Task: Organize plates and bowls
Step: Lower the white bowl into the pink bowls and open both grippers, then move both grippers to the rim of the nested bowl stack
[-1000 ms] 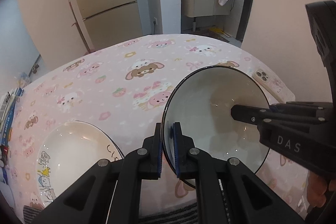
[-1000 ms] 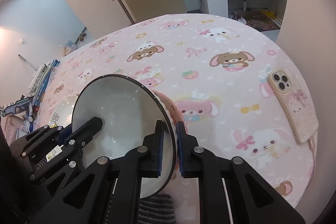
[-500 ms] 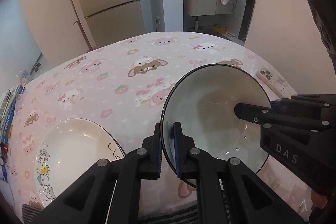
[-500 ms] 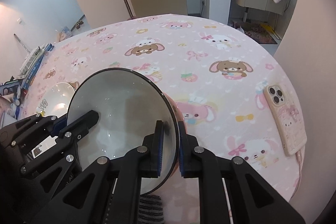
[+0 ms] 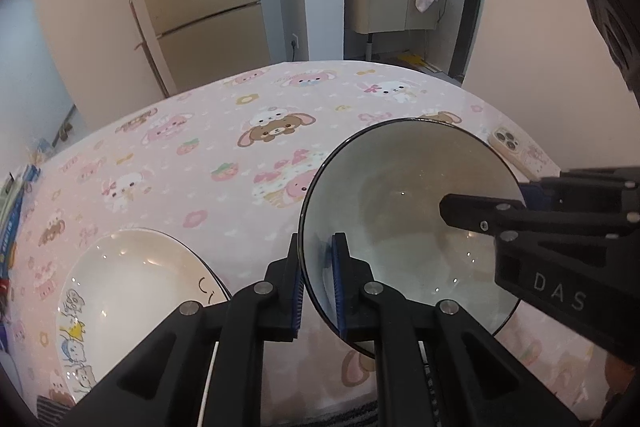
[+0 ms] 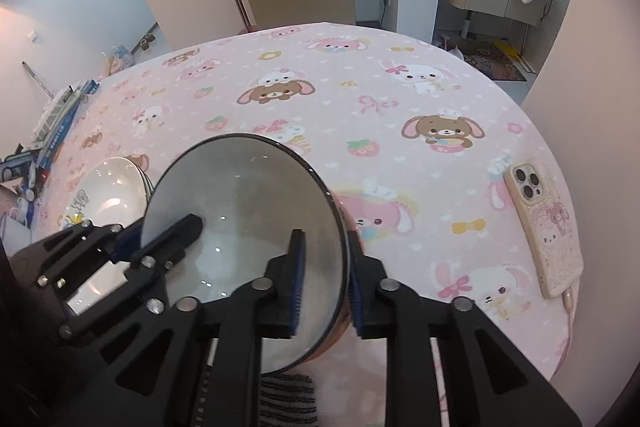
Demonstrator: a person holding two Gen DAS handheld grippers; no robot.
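A white bowl with a dark rim and pink outside (image 5: 404, 211) (image 6: 244, 219) is held above the table by both grippers. My left gripper (image 5: 316, 283) is shut on its left rim. My right gripper (image 6: 324, 283) is shut on its right rim; it shows at the right of the left wrist view (image 5: 520, 211). A white plate with cartoon drawings (image 5: 120, 283) (image 6: 104, 195) lies on the pink tablecloth to the left of the bowl.
A phone in a pink case (image 6: 544, 227) (image 5: 516, 151) lies near the table's right edge. Books and boxes (image 6: 52, 123) lie at the table's left edge. The tablecloth (image 6: 320, 99) covers a round table; a wall stands close on the right.
Both grippers have lifted the bowl a little higher above the table, so more of the table shows. The grips are unchanged. The plate has not moved.
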